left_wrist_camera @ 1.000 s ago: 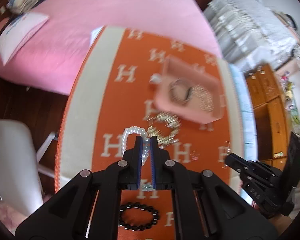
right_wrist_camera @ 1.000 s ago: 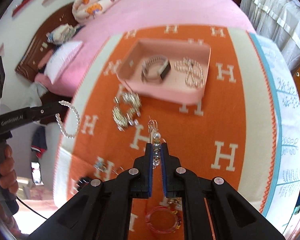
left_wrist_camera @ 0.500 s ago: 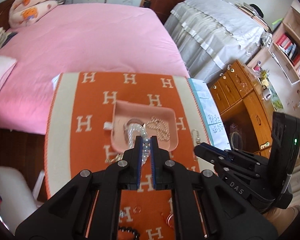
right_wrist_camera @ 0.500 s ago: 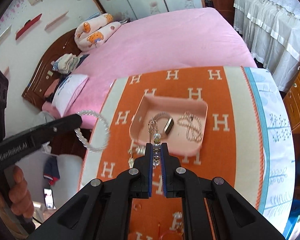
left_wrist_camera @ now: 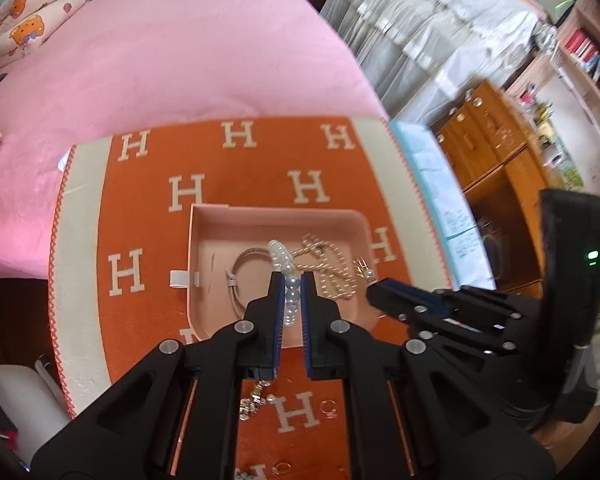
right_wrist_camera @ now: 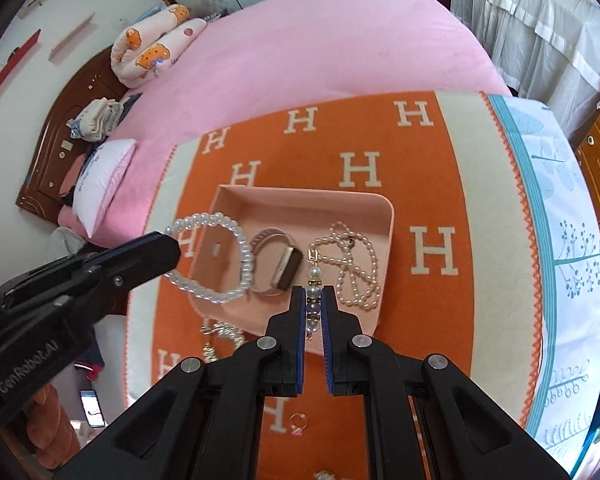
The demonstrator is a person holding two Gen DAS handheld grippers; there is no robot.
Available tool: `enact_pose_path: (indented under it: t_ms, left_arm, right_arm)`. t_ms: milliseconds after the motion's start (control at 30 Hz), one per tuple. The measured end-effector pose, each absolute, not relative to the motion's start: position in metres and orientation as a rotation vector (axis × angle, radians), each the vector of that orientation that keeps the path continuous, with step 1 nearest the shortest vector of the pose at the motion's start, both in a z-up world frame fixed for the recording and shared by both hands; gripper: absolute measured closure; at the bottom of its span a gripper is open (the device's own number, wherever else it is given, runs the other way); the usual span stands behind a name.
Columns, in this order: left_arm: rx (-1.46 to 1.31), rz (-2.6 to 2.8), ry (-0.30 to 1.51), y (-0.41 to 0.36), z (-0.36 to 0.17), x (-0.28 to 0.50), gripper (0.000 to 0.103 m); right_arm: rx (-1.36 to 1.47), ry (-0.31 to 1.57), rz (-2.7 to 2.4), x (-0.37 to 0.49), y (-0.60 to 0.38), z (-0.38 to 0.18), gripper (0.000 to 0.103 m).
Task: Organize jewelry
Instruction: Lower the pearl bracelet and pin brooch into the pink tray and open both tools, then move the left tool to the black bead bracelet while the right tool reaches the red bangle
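- Two grippers hung over the pink tray (right_wrist_camera: 384, 210) on the orange blanket (right_wrist_camera: 440, 152); each had its jaws closed on a piece.
- The left gripper (left_wrist_camera: 291, 276) pinched a pearl bracelet (left_wrist_camera: 283, 261). In the left view the loop showed edge-on, running away from the camera over the tray.
- Only the right view showed that bracelet (right_wrist_camera: 242, 248) as a full ring, hanging flat over the tray's left wall, held at its left side by the left gripper (right_wrist_camera: 156, 250).
- The right gripper (right_wrist_camera: 314, 290) pinched a beaded earring (right_wrist_camera: 315, 280), its long axis along the fingers and its gold hook forward over the tray.
- A watch (right_wrist_camera: 278, 262) and a pearl necklace (right_wrist_camera: 356, 264) lay in the tray.
- The blanket repeated the letter "H"; the left gripper read "GenRobot.AI".
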State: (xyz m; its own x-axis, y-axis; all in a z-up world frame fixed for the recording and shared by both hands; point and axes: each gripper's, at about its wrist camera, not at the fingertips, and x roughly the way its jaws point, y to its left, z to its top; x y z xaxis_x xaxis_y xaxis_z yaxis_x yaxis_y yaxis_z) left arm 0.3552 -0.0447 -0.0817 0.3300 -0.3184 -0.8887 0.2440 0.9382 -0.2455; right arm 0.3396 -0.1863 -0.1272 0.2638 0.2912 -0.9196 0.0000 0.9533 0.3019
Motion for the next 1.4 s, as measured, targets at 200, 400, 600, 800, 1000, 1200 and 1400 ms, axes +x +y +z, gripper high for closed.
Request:
enact_pose_path:
  t_ms: [200, 400, 600, 800, 1000, 1200, 1400]
  left_arm:
    - [-0.005, -0.329, 1.276, -0.047, -0.119, 0.360, 0.078]
    - [-0.055, -0.334, 1.310, -0.037, -0.129, 0.356, 0.047]
    - [-0.075, -0.294, 1.282, -0.026, -0.123, 0.344, 0.047]
    - [-0.126, -0.241, 1.218, -0.007, -0.110, 0.326, 0.047]
    - [-0.161, -0.222, 1.207, 0.014, -0.102, 0.305, 0.047]
    - [-0.113, -0.181, 1.190, 0.029, -0.093, 0.278, 0.047]
    - [-0.076, -0.181, 1.190, 0.041, -0.090, 0.244, 0.047]
  right_arm:
    - [0.245, 1.321, 0.214, 0.350, -0.187, -0.151, 0.085]
    - [0.258, 1.306, 0.217, 0.350, -0.190, -0.151, 0.075]
    - [0.270, 1.298, 0.218, 0.345, -0.191, -0.146, 0.075]
    - [0.280, 1.276, 0.217, 0.331, -0.191, -0.133, 0.075]
    - [0.279, 1.277, 0.212, 0.304, -0.191, -0.126, 0.075]
    - [0.251, 1.281, 0.211, 0.265, -0.187, -0.121, 0.075]
    - [0.261, 1.287, 0.197, 0.226, -0.185, -0.116, 0.075]
